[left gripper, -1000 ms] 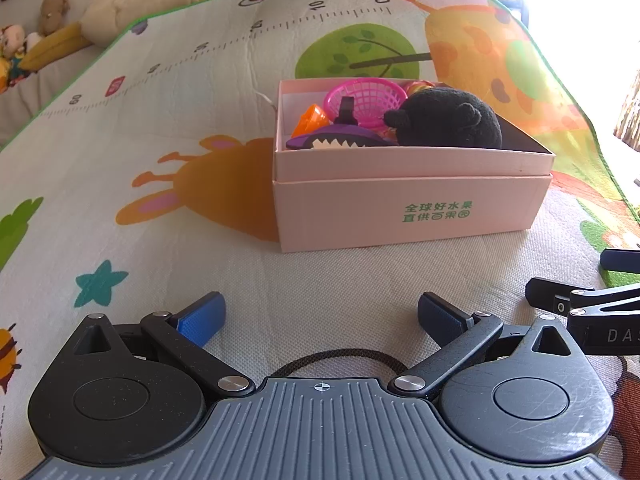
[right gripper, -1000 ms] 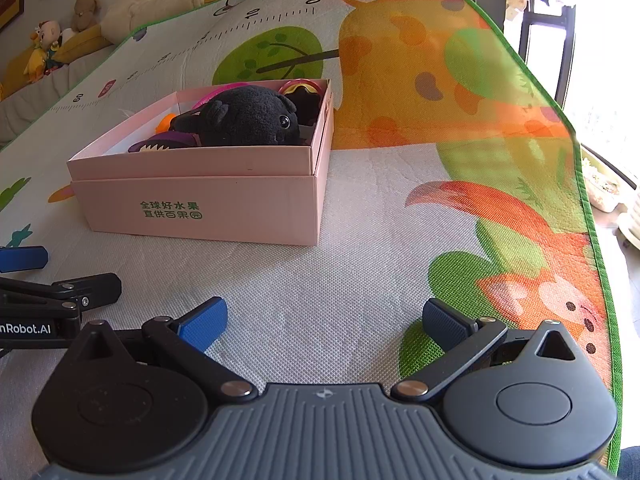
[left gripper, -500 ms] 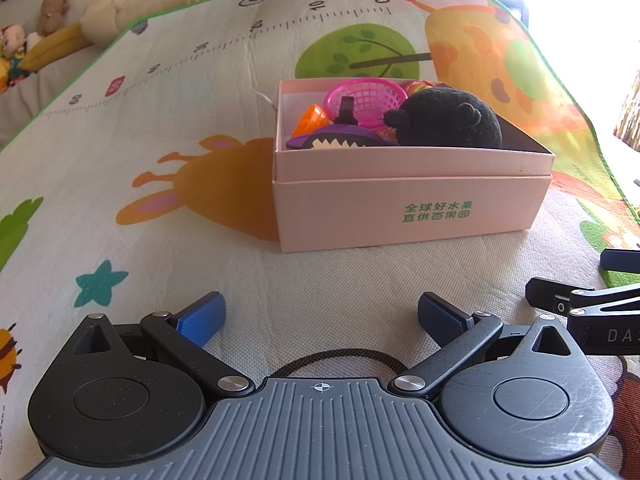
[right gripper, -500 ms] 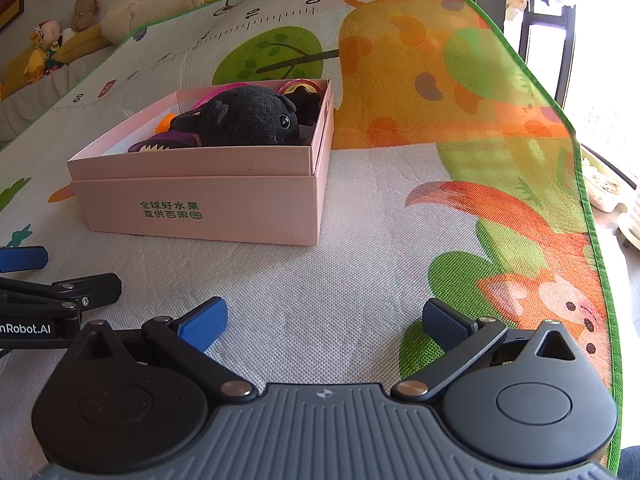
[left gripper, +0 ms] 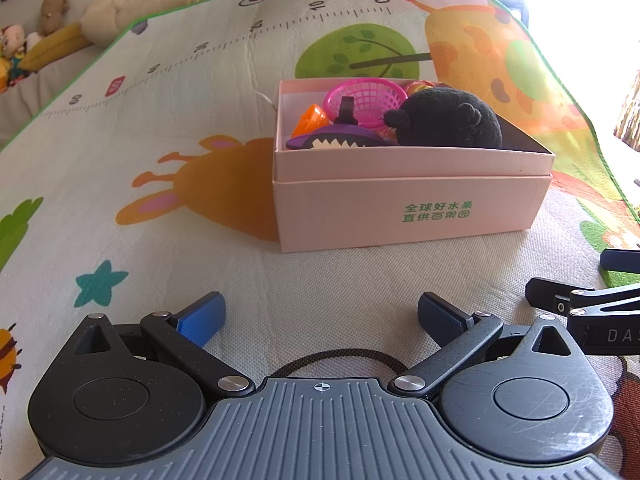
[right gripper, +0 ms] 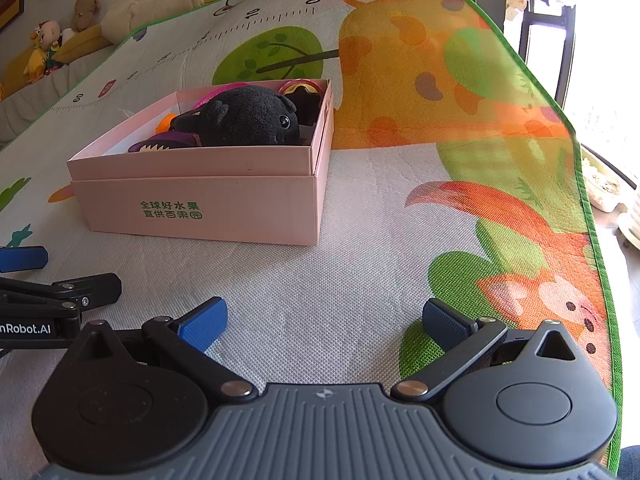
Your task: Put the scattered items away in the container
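A pink cardboard box (left gripper: 412, 208) with green lettering stands on the play mat; it also shows in the right wrist view (right gripper: 208, 208). Inside lie a black plush toy (left gripper: 448, 120), a pink plastic basket (left gripper: 366, 98), an orange toy (left gripper: 312, 120) and a purple toothed toy (left gripper: 336, 140). The plush (right gripper: 248, 116) shows from the right too. My left gripper (left gripper: 320, 316) is open and empty, low over the mat in front of the box. My right gripper (right gripper: 324, 322) is open and empty, to the right of the box.
The colourful play mat (left gripper: 160, 160) covers the surface; its green edge (right gripper: 592, 208) runs close on the right. Stuffed toys (left gripper: 48, 12) and a cushion lie at the far left. A black cord loop (left gripper: 336, 360) lies by the left gripper.
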A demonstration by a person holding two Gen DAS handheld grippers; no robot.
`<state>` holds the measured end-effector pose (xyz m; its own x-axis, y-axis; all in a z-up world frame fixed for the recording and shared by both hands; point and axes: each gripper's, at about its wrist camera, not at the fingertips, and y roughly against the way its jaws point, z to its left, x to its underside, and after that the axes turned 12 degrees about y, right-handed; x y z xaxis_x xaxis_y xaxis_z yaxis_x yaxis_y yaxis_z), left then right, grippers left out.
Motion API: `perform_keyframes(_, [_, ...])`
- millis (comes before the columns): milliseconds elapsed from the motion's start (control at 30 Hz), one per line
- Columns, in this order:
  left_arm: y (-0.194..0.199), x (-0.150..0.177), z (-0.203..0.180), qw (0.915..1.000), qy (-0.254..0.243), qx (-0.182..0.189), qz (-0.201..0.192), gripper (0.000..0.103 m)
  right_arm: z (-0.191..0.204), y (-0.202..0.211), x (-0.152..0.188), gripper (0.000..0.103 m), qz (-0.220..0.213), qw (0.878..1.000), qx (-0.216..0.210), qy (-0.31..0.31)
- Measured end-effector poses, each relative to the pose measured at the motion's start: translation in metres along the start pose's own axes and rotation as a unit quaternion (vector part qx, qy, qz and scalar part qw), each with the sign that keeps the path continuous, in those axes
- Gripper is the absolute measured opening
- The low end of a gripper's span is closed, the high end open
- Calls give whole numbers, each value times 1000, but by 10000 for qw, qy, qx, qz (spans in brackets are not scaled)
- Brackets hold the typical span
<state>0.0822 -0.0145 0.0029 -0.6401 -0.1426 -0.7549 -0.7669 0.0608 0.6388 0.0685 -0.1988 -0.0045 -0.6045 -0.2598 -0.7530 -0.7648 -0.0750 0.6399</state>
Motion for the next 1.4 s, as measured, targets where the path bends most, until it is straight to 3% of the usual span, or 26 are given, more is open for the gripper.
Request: perform_keyframes(1400, [0,0,0,10000,0,-1,-1,103,-1,0,-1,103,0,10000,-1,0])
